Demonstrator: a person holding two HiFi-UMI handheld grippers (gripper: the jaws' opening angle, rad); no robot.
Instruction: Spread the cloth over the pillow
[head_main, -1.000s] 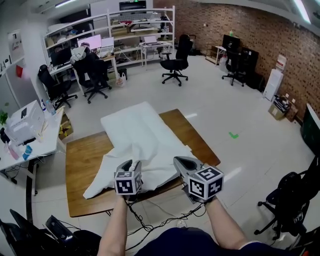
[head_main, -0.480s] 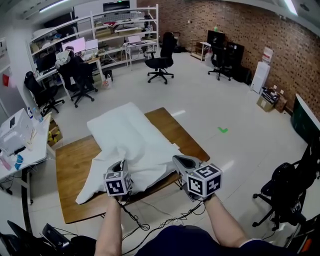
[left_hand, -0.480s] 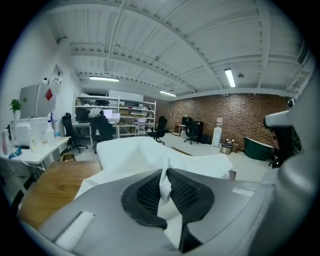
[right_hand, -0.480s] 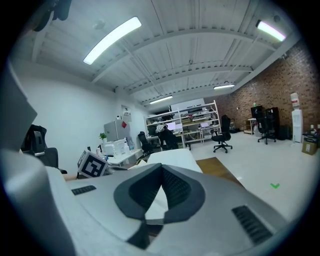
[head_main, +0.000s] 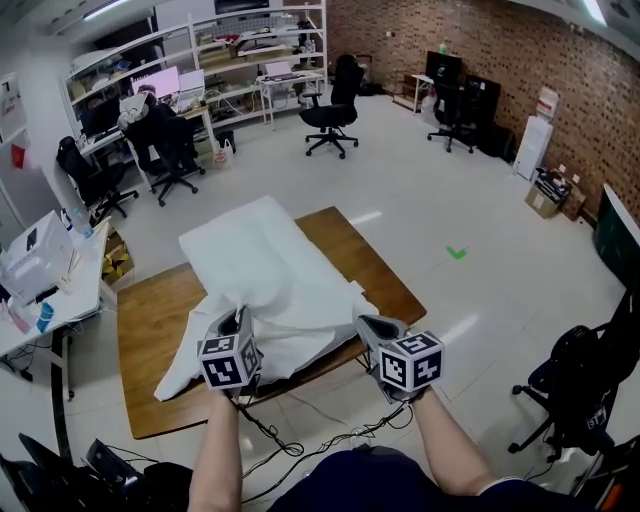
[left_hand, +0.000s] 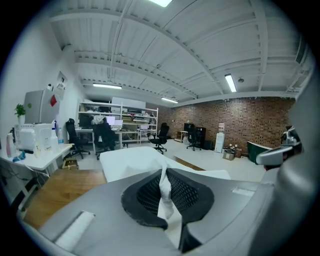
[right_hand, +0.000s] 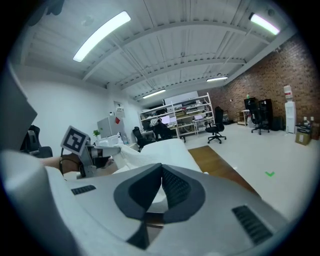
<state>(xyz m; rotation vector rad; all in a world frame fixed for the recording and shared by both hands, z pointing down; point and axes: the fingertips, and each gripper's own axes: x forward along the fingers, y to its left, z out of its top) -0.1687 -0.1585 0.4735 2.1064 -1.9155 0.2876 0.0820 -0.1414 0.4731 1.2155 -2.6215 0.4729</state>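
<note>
Your left gripper (left_hand: 164, 175) has its jaws clamped on a thin upright fold of the white cloth (head_main: 300, 322). They have just been closing onto it, and the fabric now stands pinched between the ribbed pads. In the head view this gripper sits at the cloth's near left part, where the fabric rises in a small peak towards the tips.

Your right gripper (right_hand: 161, 173) has its jaws pressed together with nothing between them. Its tips are just beside the cloth's near right edge, by the near edge of the wooden table (head_main: 150, 320). You cannot tell from any view whether they touch the fabric.

The cloth lies crumpled across the near end of the white pillow (head_main: 245, 245), and its left corner trails out over the tabletop towards you. The pillow lies lengthwise along the table, running away from you, and its far part is bare.

Black cables (head_main: 300, 445) run over the floor below the table's near edge. Well beyond the table, a green mark (head_main: 457, 253) shows on the floor.
</note>
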